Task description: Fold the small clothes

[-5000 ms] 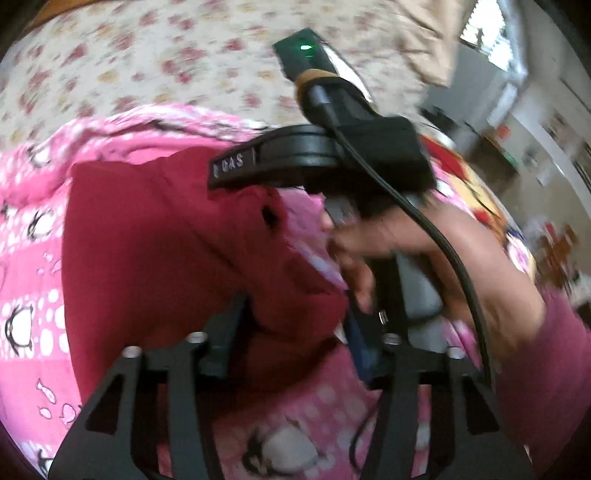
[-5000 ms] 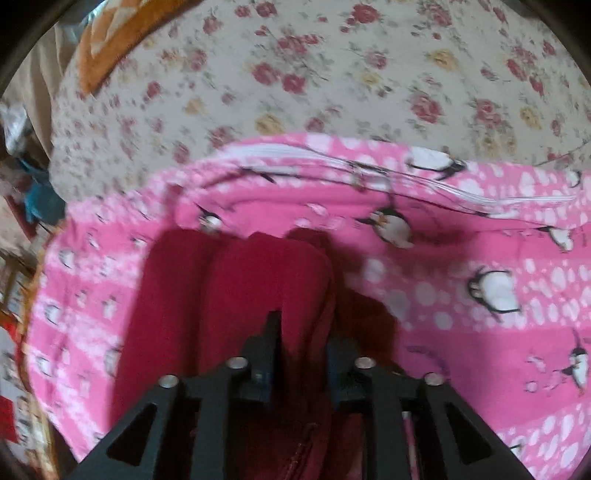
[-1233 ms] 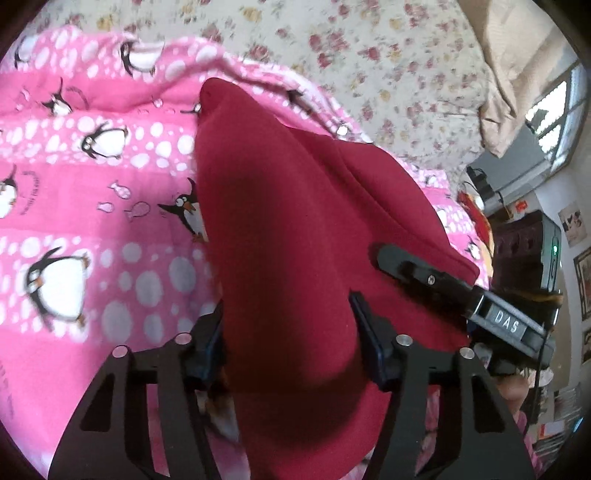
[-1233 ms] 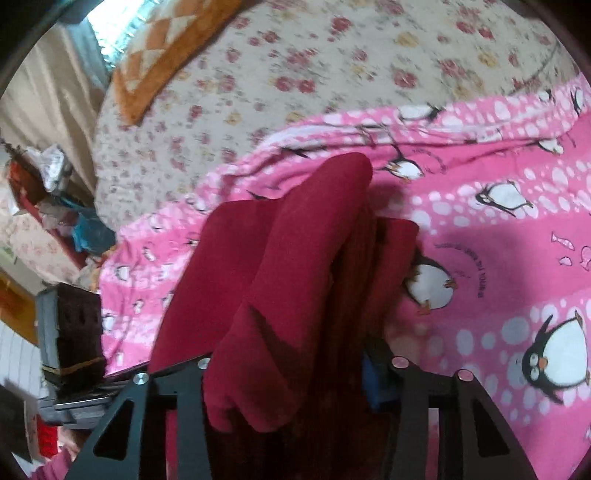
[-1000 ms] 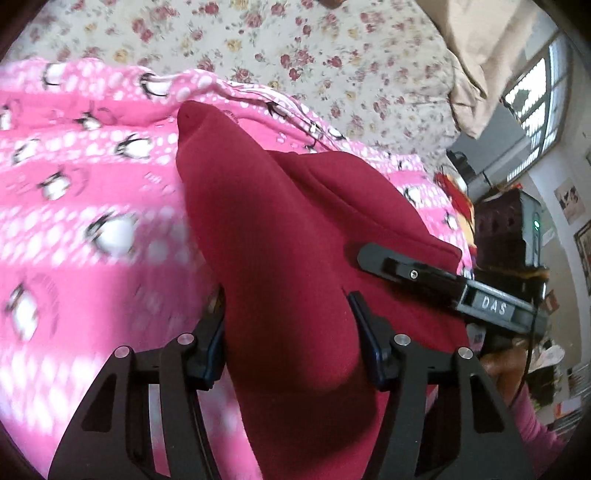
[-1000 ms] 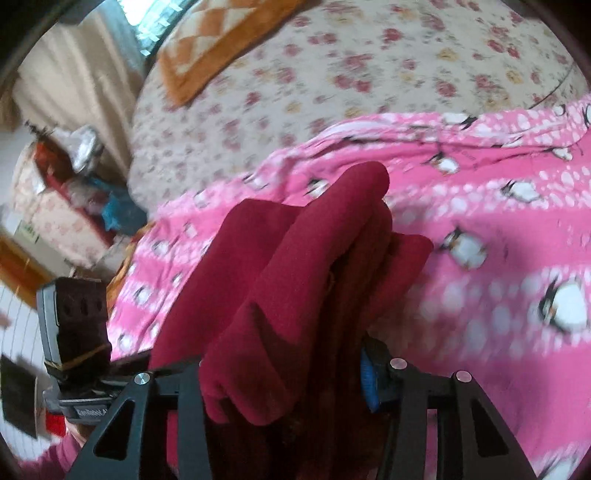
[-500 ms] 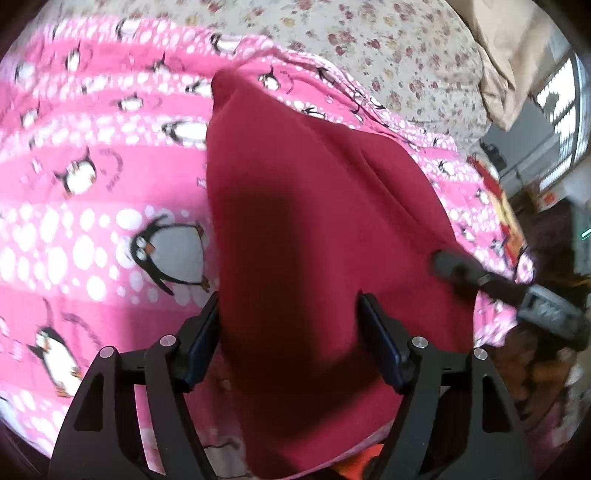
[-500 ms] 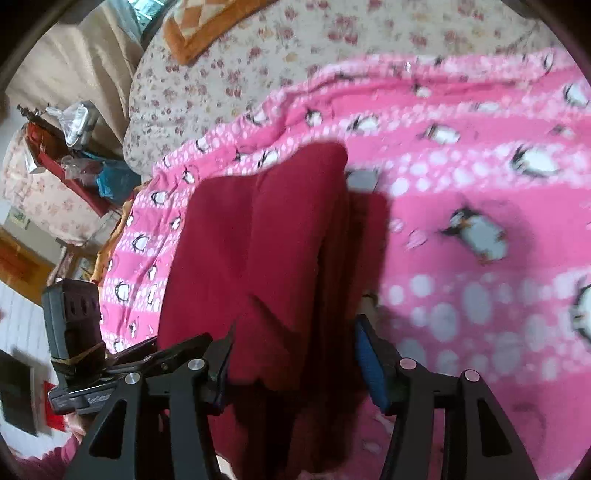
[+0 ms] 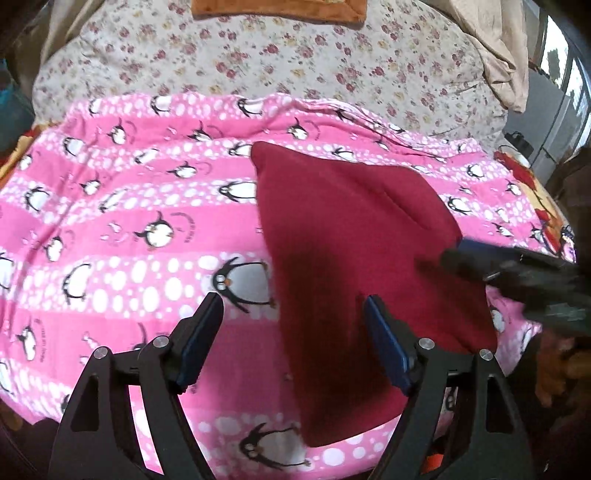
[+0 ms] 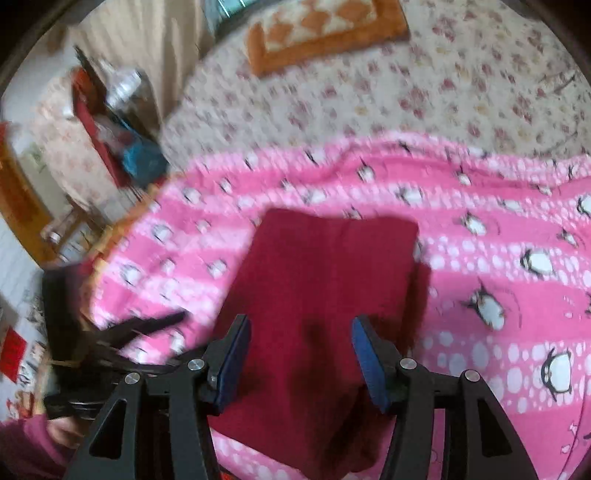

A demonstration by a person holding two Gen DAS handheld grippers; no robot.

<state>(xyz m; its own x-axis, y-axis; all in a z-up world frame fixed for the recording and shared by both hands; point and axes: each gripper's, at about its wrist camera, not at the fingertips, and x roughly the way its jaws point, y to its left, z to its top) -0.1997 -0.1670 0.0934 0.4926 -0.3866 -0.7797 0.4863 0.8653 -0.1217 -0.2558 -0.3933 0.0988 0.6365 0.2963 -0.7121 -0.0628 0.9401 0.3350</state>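
Note:
A dark red garment (image 9: 351, 236) lies folded flat on the pink penguin blanket (image 9: 129, 206); it also shows in the right wrist view (image 10: 321, 280). My left gripper (image 9: 293, 325) is open and empty, above the garment's near left edge. My right gripper (image 10: 299, 343) is open and empty, just above the garment's near end. The right gripper's fingers (image 9: 517, 266) show blurred at the garment's right edge in the left wrist view. The left gripper (image 10: 122, 332) shows blurred at the left in the right wrist view.
The blanket (image 10: 498, 258) covers a bed with a floral sheet (image 9: 295, 62). An orange-edged cushion (image 10: 325, 33) lies at the far end. Cluttered furniture (image 10: 110, 122) stands to the left of the bed. A beige cloth (image 9: 495, 48) hangs at the far right.
Both grippers have let go of the red garment, opened wide and pulled back. The garment now lies flat on the blanket instead of hanging lifted between the fingers.

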